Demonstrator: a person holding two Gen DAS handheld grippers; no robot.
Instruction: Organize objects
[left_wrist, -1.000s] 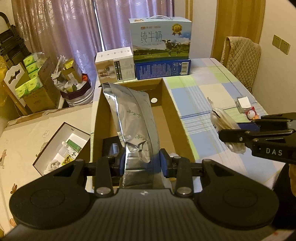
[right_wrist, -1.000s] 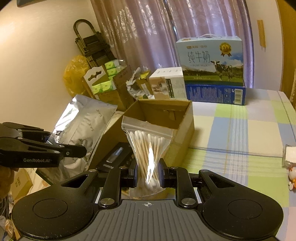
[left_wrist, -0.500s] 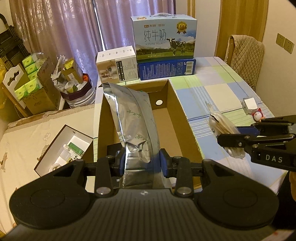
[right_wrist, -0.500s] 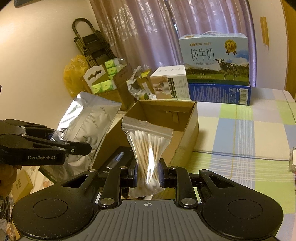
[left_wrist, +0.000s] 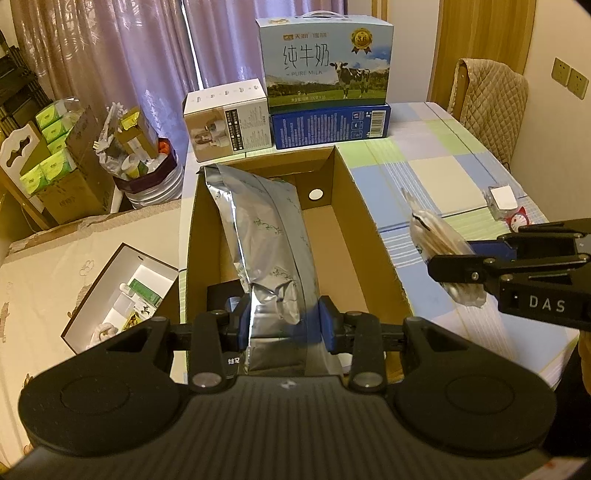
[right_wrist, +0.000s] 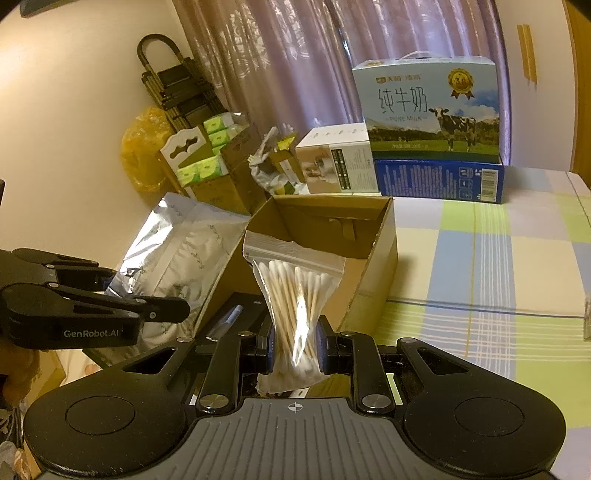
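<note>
Holding a long silver foil pouch (left_wrist: 266, 236) clamped by its near end, the left gripper (left_wrist: 284, 325) sits at the near end of the open cardboard box (left_wrist: 373, 236), with the pouch's long axis running straight ahead of the claw and along the box's length. The right gripper (right_wrist: 295, 349) is clamped on a clear bag of cotton swabs (right_wrist: 295, 291) and hangs just outside the box's right wall. Judged from this layout, the left claw is nearer and needs chiefly a descent, whereas the right must first shift leftward.
</note>
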